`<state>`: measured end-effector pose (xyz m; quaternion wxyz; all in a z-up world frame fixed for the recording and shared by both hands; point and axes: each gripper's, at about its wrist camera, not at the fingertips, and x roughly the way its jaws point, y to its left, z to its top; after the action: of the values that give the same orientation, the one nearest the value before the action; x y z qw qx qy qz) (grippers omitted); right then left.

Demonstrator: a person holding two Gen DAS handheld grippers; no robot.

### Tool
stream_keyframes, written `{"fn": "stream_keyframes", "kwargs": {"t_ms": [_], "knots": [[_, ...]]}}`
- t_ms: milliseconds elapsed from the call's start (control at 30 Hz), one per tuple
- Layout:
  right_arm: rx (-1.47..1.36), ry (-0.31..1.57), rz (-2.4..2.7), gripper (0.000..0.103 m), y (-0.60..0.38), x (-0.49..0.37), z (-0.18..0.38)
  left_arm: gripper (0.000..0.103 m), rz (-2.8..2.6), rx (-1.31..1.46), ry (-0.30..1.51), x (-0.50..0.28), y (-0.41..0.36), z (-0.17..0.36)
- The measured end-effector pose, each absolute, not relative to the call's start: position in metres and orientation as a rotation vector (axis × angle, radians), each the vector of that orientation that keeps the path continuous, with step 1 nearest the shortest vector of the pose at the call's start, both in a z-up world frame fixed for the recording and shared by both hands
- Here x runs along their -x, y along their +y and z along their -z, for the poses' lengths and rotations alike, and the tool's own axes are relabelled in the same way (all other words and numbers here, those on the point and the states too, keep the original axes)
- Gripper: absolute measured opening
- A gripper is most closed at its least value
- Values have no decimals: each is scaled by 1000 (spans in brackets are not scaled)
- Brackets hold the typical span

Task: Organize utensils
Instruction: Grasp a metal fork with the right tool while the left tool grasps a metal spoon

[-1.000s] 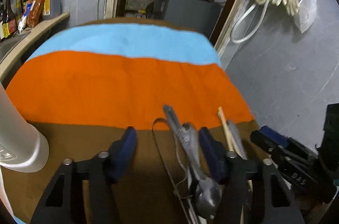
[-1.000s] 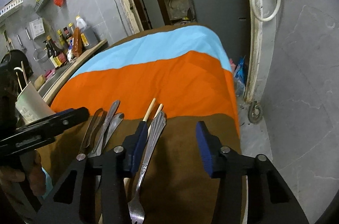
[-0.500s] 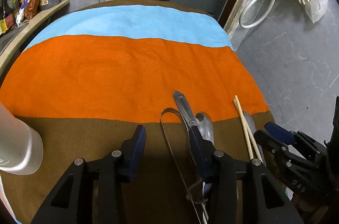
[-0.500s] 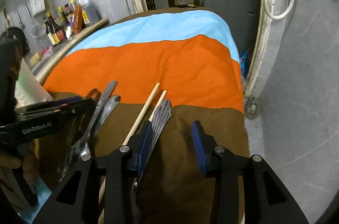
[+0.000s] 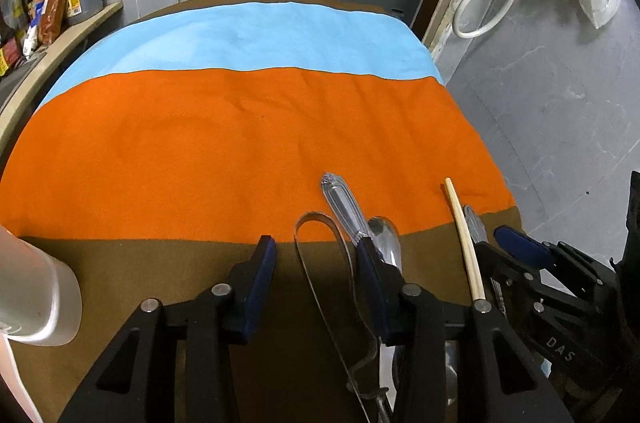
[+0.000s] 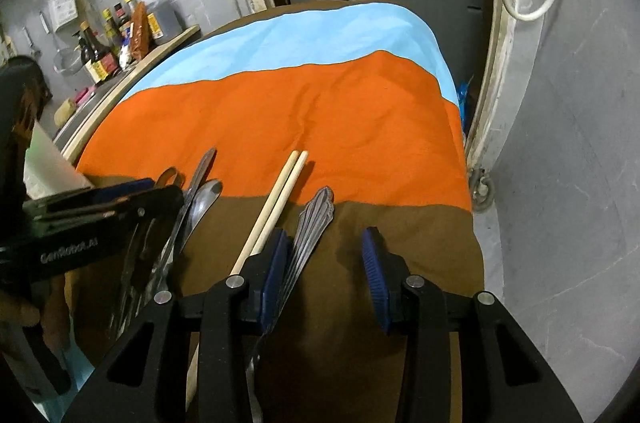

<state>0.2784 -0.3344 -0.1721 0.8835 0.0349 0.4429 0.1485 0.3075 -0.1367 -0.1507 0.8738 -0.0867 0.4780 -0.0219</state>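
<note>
Your left gripper [image 5: 316, 283] hangs low over the brown band of the striped cloth [image 5: 240, 143], fingers spread apart, nothing between the pads. The thin metal tongs [image 5: 316, 255] lie in that gap, loop end at the orange edge. The right pad sits over the ornate knife handle [image 5: 342, 205] and the spoon [image 5: 386, 243]; contact cannot be told. A white cup [image 5: 36, 291] stands at far left.

Your right gripper [image 6: 326, 271] is also spread wide, holding nothing. Its left pad sits just over the fork handle [image 6: 314, 223], which points toward the orange band. The pair of wooden chopsticks [image 6: 276, 199] lies just left of the fork, side by side, touching. Knife and spoon lie further left, partly hidden by your left gripper.
</note>
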Motion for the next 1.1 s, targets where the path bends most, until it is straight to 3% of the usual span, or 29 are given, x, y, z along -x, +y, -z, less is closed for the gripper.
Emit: {"fn": "stream_keyframes", "kwargs": {"t_ms": [267, 400, 733, 867, 1100], "knots": [[-40, 974, -313, 33, -328, -282, 173, 26, 68, 220, 1023, -300, -129, 151], [-67, 979, -318, 20, -336, -278, 172, 26, 97, 210, 1039, -293, -130, 152], [-200, 1050, -341, 19, -347, -293, 181, 25, 88, 220, 1047, -293, -130, 151], [-272, 1048, -339, 13, -351, -290, 184, 24, 100, 298, 1042, -287, -123, 147], [-373, 1007, -347, 11, -360, -267, 180, 23, 140, 324, 946, -260, -124, 125]]}}
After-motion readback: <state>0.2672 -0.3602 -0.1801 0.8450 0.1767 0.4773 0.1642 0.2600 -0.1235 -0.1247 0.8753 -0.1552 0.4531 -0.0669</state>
